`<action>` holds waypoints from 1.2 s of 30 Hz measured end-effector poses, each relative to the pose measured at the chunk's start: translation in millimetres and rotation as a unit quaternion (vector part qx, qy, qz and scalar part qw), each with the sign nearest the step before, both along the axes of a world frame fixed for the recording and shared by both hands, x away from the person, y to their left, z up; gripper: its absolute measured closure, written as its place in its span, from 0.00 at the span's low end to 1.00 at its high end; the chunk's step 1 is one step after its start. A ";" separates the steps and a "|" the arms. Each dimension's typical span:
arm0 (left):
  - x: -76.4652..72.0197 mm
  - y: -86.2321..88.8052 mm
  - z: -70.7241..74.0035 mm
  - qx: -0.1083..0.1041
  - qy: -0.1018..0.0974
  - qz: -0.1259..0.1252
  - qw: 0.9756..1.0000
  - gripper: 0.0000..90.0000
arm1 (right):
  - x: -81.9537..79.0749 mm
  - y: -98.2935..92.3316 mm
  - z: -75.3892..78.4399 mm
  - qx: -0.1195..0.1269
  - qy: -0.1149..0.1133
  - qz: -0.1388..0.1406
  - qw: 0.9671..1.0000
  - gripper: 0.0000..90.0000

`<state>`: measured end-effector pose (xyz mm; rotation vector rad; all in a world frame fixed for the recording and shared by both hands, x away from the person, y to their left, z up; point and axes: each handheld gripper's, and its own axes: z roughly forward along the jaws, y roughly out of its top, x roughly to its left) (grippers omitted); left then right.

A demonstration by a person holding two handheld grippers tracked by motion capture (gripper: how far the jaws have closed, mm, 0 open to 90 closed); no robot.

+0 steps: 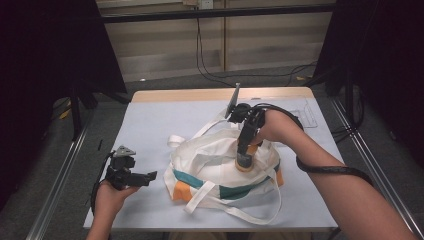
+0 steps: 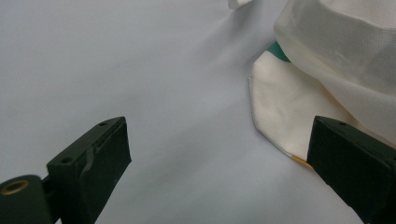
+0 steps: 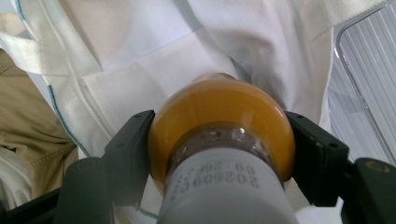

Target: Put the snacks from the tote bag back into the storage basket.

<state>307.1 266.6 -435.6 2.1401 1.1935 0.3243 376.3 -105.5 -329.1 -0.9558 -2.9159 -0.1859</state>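
The right gripper (image 1: 244,159) was clamped on a bottle (image 3: 223,135) of orange juice, with one black jaw on each side of its round shoulder. In the right gripper view the grey cap of the bottle pointed toward the camera. In the high view the bottle stood upright at the mouth of a white bag (image 1: 215,165), and the gripper reached down to it from the far side. The bag had green and orange parts, and it lay a little right of the middle of the tabletop (image 1: 150,125), with its straps loose toward the near edge. The left gripper (image 1: 145,176) was near the near left corner, just left of the bag and not touching it. Its jaws were wide apart with nothing between them. A clear tray (image 3: 369,88) lay near the far right corner
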 end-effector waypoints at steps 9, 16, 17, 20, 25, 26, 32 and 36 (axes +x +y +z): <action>0.3 0.4 0.6 0.003 0.002 -0.003 1.000 0.07 | 0.4 1.4 7.6 -0.009 0.013 0.021 1.000 0.34; 0.4 0.3 0.4 0.003 0.002 -0.002 1.000 0.06 | 2.0 -0.4 14.9 -0.010 0.015 0.031 0.999 0.34; 0.4 0.3 0.4 0.003 0.002 -0.002 1.000 0.07 | 2.1 -0.6 15.6 -0.010 0.015 0.030 0.999 0.34; 0.5 0.5 0.7 0.004 0.004 -0.003 1.000 0.07 | 2.8 -1.2 18.4 -0.008 0.014 0.036 0.999 0.34; 0.8 0.4 0.7 0.007 0.004 -0.004 1.000 0.07 | 3.8 -1.7 23.7 -0.007 0.016 0.043 0.999 0.34; 0.7 0.3 0.7 0.007 0.004 -0.004 1.000 0.07 | 4.2 -2.0 24.3 -0.006 0.016 0.047 0.999 0.34; 0.9 0.6 0.7 0.009 0.004 -0.004 1.000 0.07 | 6.7 -3.4 28.8 -0.001 0.022 0.046 0.999 0.34; 0.8 1.0 0.5 0.007 0.001 -0.001 1.000 0.06 | 10.1 -5.7 32.6 0.004 0.024 0.046 0.999 0.34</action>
